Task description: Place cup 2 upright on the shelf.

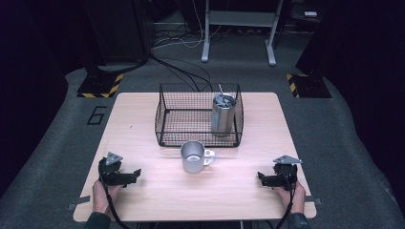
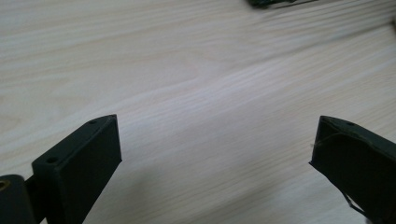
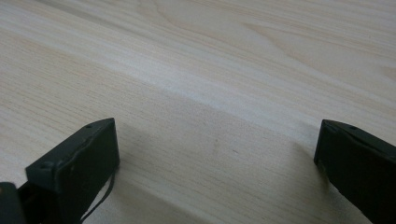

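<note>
The left gripper (image 1: 136, 172) and the right gripper (image 1: 261, 177) rest on the light wooden table (image 1: 143, 119) with jaws wide apart and empty, and between them, nearer the black wire basket (image 1: 165, 114), stands the round metal mug (image 1: 193, 156).

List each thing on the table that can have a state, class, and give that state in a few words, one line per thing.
Mug: upright on the table, handle to the right, nothing visible inside.
Steel tumbler: upright inside the basket, at its right side.
Wire basket: upright, open-topped, holding the tumbler.
Left tool: open, holding nothing, low over the table.
Right tool: open, holding nothing, low over the table.
</note>
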The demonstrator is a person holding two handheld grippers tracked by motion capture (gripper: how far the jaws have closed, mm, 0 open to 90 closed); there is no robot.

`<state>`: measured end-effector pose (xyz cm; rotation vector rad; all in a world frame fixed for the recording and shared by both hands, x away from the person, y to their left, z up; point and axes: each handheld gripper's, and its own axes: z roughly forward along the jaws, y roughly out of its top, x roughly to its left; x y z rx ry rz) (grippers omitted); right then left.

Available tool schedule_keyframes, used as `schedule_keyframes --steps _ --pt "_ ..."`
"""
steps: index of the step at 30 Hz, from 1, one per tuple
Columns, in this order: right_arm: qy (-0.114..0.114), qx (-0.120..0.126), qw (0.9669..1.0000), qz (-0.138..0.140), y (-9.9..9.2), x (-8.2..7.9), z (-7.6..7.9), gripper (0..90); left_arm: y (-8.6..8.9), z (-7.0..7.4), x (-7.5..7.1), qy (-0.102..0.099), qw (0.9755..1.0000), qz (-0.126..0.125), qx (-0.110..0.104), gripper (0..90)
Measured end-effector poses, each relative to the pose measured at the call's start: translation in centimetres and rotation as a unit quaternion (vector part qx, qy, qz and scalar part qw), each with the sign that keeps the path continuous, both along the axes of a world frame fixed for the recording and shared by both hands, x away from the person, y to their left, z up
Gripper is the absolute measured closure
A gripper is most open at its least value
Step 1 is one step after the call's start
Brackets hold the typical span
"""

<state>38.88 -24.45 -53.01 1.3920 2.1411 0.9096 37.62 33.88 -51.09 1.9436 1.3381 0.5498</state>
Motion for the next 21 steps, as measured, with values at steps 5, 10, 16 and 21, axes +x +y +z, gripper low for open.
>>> schedule_keyframes --steps 5,10,16,21 --pt "0.001 0.005 1.0000 -0.004 -0.1 -0.4 0.0 0.0 -0.9 1.9 -0.1 -0.014 0.9997 -0.018 -0.003 0.0" --pt "0.000 -0.003 0.9999 0.011 -0.1 -0.4 0.0 0.0 -2.1 3.7 0.0 -0.022 0.9989 -0.040 -0.004 0.0" --pt "0.002 0.002 0.9993 0.037 -0.3 -0.1 0.0 0.0 -3.6 5.1 0.3 -0.025 0.9977 -0.063 -0.005 0.0" --pt "0.003 0.001 0.9987 0.050 -0.5 0.0 0.0 0.0 -5.4 5.8 0.7 -0.024 0.9959 -0.085 -0.016 0.0"
